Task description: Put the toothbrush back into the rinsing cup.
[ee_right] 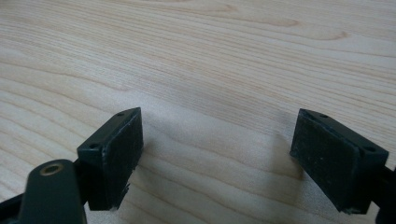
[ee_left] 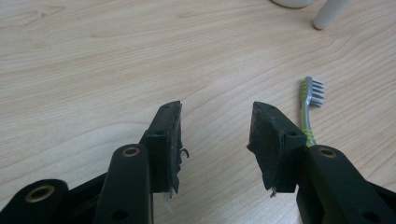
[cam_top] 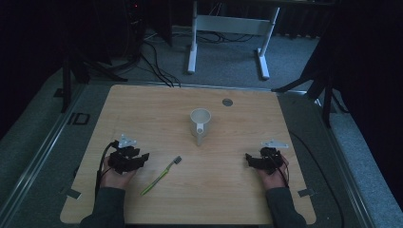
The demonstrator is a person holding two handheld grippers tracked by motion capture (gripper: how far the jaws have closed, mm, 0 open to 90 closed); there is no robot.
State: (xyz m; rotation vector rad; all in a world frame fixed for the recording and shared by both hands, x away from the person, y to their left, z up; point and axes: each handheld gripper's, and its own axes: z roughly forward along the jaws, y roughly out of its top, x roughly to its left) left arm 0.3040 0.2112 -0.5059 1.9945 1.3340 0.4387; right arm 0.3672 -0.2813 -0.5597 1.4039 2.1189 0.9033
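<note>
A white mug (cam_top: 200,124) stands upright near the middle of the wooden table (cam_top: 142,109), its handle pointing toward the person. A green toothbrush (cam_top: 161,175) lies flat between the mug and my left gripper (cam_top: 142,156), bristle head away from the person. In the left gripper view the toothbrush (ee_left: 309,100) lies just right of the open jaws, and my left gripper (ee_left: 215,126) holds nothing. My right gripper (cam_top: 248,157) rests low at the table's right side. It is open (ee_right: 217,135) over bare wood with nothing between its pads.
A small grey round insert (cam_top: 227,101) sits in the table near its far edge. Beyond the table are a white desk frame (cam_top: 228,28), cables on the carpet and dark stands at both sides.
</note>
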